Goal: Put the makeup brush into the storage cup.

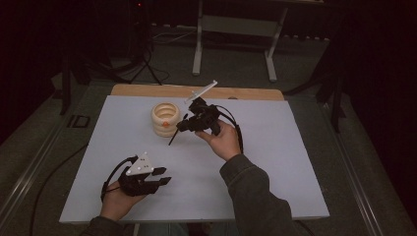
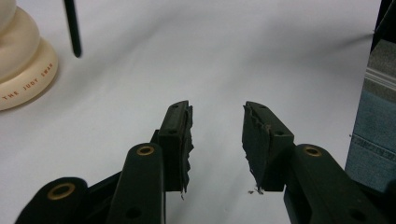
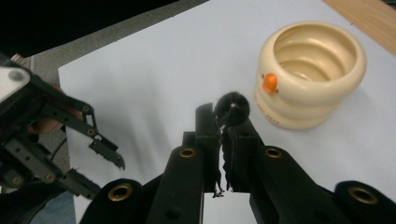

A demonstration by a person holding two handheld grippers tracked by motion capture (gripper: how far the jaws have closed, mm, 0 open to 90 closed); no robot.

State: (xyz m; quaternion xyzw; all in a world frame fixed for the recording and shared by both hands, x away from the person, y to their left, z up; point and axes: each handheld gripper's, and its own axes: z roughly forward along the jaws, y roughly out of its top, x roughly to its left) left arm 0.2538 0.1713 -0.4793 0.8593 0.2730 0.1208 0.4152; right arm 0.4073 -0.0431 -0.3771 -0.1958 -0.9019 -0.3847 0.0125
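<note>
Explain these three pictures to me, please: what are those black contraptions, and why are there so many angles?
No robot here: a person sits at a table and holds a hand-worked pair of tongs in each hand. The high view looks down from above. There the left tongs rest low over the white sheet, and the right tongs are lifted near a cream ribbed holder with a small orange spot.

The other two pictures come from small cameras that ride on the tongs themselves. The left gripper view shows its tongs open, with nothing between them. The right gripper view shows its tongs shut on a thin black stick, seen end-on; in the high view it slants down toward the sheet beside the holder.
</note>
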